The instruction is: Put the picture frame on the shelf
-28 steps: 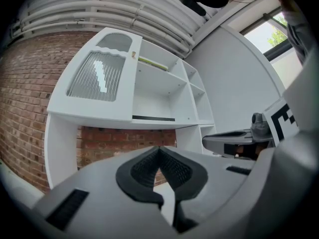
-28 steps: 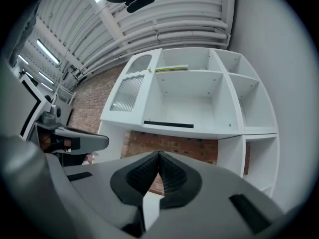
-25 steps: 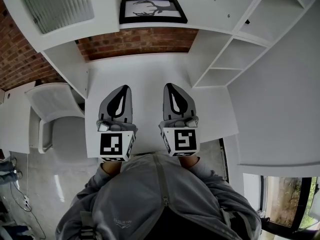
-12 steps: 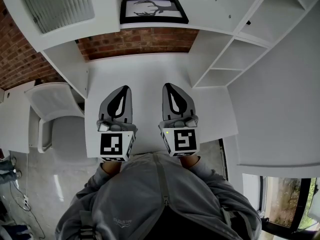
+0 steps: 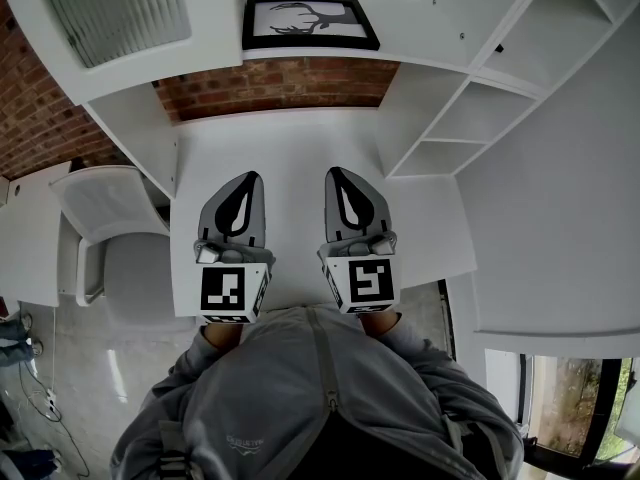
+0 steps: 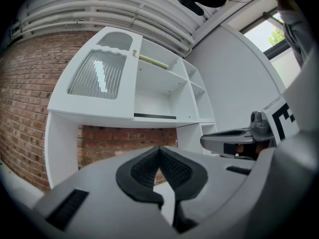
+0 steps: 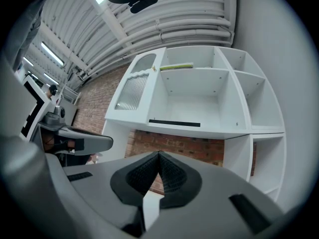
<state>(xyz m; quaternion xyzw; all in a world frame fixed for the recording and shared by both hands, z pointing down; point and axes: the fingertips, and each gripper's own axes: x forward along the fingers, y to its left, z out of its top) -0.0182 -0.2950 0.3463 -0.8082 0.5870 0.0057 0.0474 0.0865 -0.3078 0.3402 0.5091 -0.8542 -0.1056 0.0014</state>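
Well beyond left tongs [image 5: 249, 177] and right tongs [image 5: 335, 173] lies the picture frame [image 5: 309, 22].

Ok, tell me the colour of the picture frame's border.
Black, all round the picture frame; clearest in the head view.

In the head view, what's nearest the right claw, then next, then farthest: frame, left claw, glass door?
1. Left claw, right beside it.
2. Frame, on the shelf ahead.
3. Glass door, up at far left.
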